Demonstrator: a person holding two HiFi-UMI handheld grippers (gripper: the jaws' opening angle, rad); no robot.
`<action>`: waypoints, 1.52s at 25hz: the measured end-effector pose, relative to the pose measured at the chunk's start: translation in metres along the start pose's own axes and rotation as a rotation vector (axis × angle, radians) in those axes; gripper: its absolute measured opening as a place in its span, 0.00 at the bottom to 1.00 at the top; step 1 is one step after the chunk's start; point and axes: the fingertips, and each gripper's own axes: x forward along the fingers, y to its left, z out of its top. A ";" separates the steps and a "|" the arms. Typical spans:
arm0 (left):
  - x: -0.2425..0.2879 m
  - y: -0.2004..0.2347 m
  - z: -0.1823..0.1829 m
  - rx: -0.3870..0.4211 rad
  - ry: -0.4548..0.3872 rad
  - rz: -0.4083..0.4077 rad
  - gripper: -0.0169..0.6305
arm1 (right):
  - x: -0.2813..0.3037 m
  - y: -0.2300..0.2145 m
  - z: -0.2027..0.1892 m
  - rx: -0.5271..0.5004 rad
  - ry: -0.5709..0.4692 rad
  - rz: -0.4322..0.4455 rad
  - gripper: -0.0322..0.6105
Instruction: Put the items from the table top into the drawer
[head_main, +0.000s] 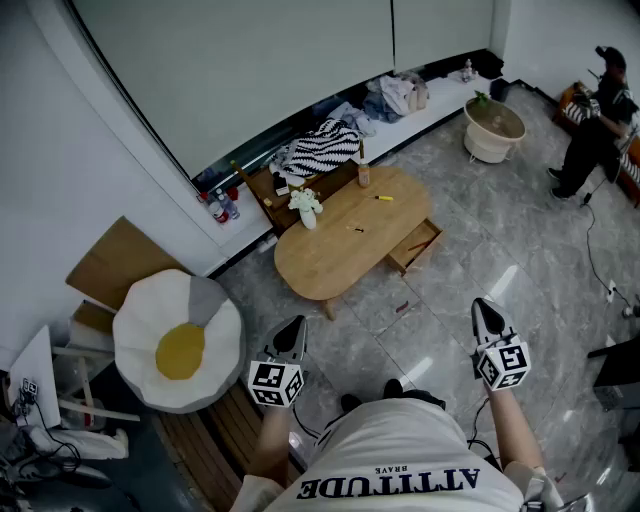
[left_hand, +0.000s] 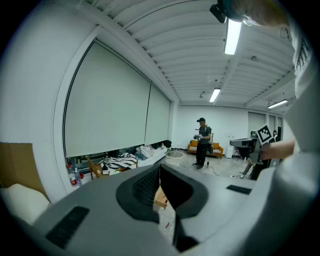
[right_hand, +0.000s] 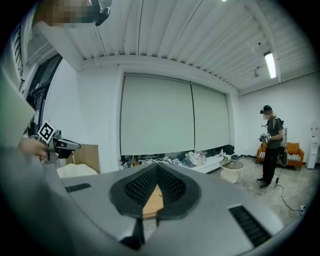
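Left gripper (head_main: 293, 326) and right gripper (head_main: 484, 306): jaws closed, empty, well apart from table (head_main: 330, 258).

the person wears a white t-shirt (head_main: 400, 460) with short sleeves, printed across it in bold black capitals "attitude", with a smaller "brave" next to that. a pair of dark shoes (head_main: 350, 403) shows past the hem. the left gripper (head_main: 293, 328) and the right gripper (head_main: 485, 308) each have a dark pointed nose and a cube (head_main: 276, 382) of black-and-white square markers. seen close, their shells are smooth matte grey, with black ribbed pads (right_hand: 140, 186) and narrow black slots (right_hand: 248, 225).
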 end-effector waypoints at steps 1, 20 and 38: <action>0.002 0.000 0.000 0.000 0.001 0.000 0.06 | 0.001 -0.002 0.000 0.000 0.000 -0.001 0.08; 0.015 -0.016 0.000 -0.002 0.011 0.009 0.06 | 0.002 -0.017 -0.002 0.008 0.008 0.026 0.08; 0.054 -0.064 -0.006 -0.001 0.027 0.055 0.06 | 0.023 -0.064 -0.028 -0.005 0.060 0.152 0.08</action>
